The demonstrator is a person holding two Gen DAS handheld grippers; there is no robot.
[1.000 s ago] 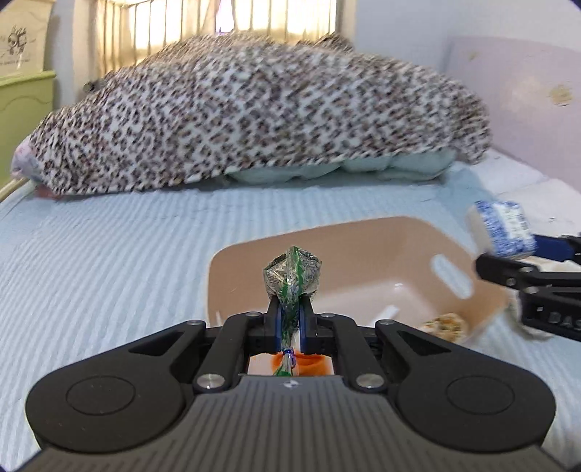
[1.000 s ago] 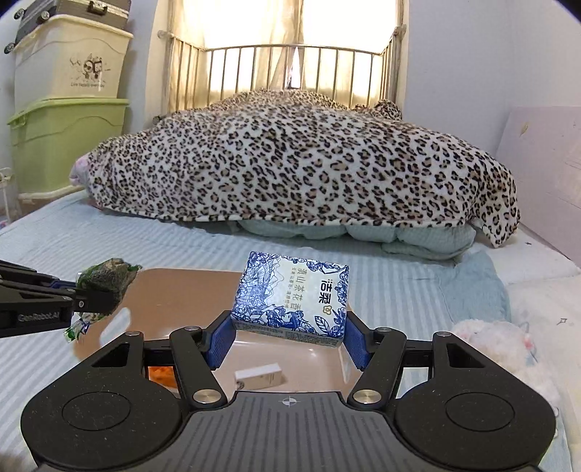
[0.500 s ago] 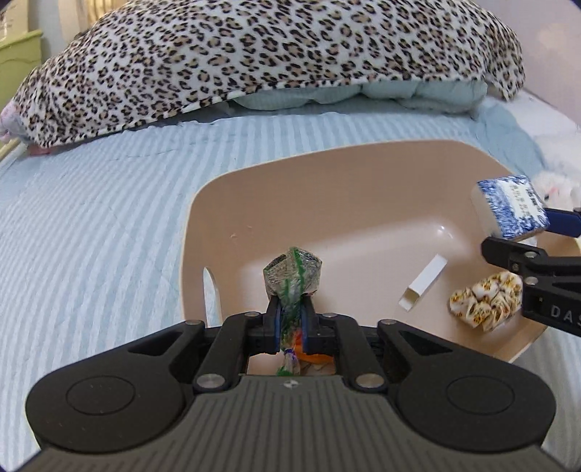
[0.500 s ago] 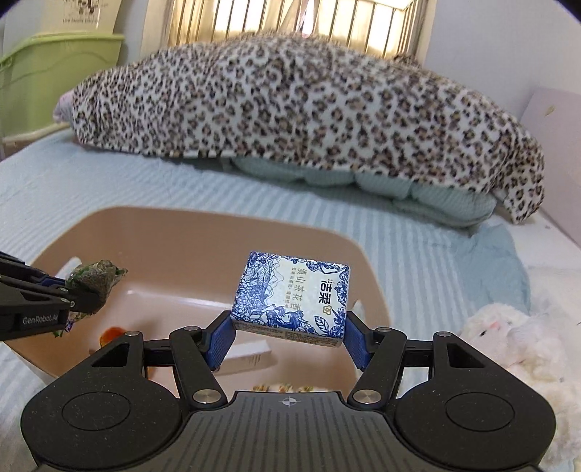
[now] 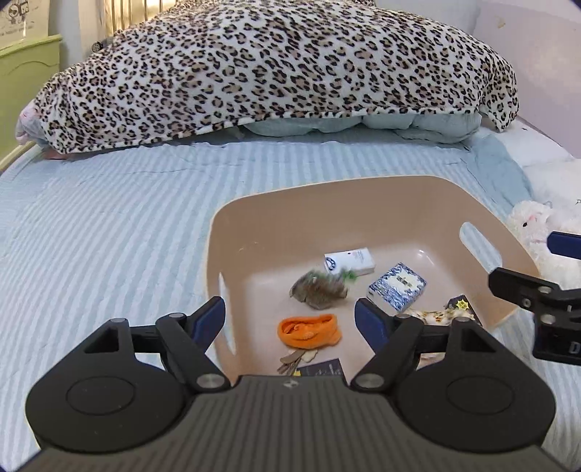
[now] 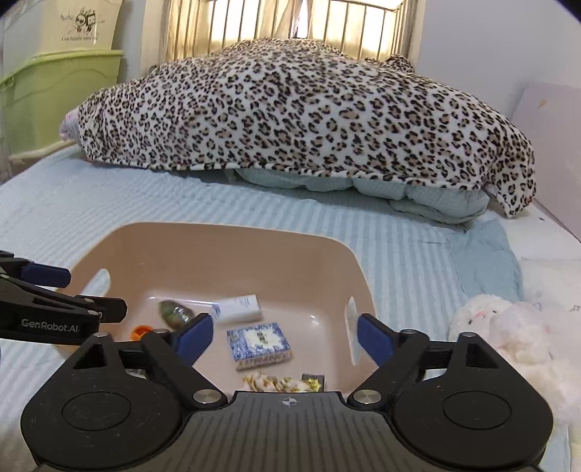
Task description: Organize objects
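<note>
Jaws apart, both grippers; tissue pack (image 6: pixel 259 341) below in basin (image 6: pixel 232 247).

basin (image 5: pixel 232 232) open above, plush toy (image 6: pixel 508 326) beside

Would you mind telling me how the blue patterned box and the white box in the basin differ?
The blue patterned box is covered in blue print; the white box is mostly plain. The blue one lies nearer the grippers, the white one farther back. Both rest flat inside the beige basin.

"GenRobot.AI" stands in pale letters on the left gripper (image 6: pixel 47 276). Print on the blue box (image 6: pixel 258 340) and the storage bin (image 6: pixel 81 23) is unreadable.
</note>
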